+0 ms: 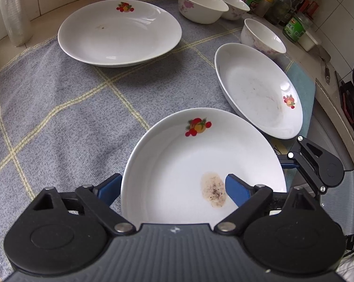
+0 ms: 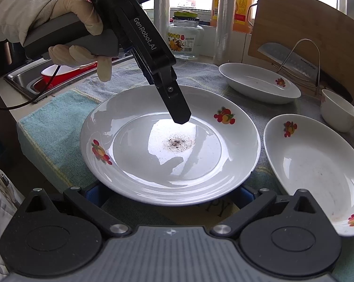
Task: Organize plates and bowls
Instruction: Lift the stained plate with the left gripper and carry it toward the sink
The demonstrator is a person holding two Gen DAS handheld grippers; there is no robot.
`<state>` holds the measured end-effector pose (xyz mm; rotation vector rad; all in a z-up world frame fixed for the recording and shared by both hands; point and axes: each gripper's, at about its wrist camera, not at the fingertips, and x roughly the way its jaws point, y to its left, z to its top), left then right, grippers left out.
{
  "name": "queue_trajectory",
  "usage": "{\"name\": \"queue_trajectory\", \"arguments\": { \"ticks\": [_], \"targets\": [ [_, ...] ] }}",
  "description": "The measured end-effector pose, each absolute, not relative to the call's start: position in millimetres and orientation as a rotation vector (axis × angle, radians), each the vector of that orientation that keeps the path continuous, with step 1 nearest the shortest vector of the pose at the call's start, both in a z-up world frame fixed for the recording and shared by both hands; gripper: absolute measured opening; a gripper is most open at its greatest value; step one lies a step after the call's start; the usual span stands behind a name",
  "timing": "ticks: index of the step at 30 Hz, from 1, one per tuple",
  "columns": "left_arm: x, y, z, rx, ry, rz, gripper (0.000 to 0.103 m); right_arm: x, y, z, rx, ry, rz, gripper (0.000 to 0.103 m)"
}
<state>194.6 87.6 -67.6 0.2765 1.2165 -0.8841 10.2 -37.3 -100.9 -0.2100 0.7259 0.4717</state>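
A white fruit-print plate [image 1: 200,162] with a brown stain lies nearest on the grey checked cloth [image 1: 59,117]. My left gripper [image 1: 172,188] straddles its near rim, one blue finger outside, one inside; the jaws look closed on the rim. In the right wrist view the same plate [image 2: 167,145] fills the middle, with the left gripper [image 2: 180,117] reaching into it from above. My right gripper [image 2: 167,195] is open, its fingers under the plate's near edge. Two more plates [image 1: 120,33] [image 1: 259,89] and three bowls [image 1: 200,4] [image 1: 233,3] [image 1: 262,37] stand further off.
Jars and bottles [image 1: 294,23] line the tiled wall at the right. A sink [image 2: 59,75] with a red basin lies to the left in the right wrist view. A cutting board [image 2: 313,35], knife rack, glass jar [image 2: 185,37] and oil bottle stand at the back.
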Motion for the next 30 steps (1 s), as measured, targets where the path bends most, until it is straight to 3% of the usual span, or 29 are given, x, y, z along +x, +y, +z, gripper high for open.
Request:
{"name": "queue_trajectory", "arguments": {
  "ticks": [1, 5, 30],
  "targets": [
    [195.0, 87.1, -67.8, 0.284, 1.221, -0.882, 0.081, 10.0, -36.7, -100.4, -0.213, 0.728, 0.47, 0.103],
    [196.1, 87.0, -68.0, 0.291, 1.236, -0.884, 0.079, 11.3, -34.6, -99.2, -0.216, 0.733, 0.464, 0.103],
    [204.2, 79.4, -70.6, 0.338, 1.266, -0.921, 0.079, 16.5, -36.2, -94.8, -0.268, 0.749, 0.486, 0.103]
  ]
}}
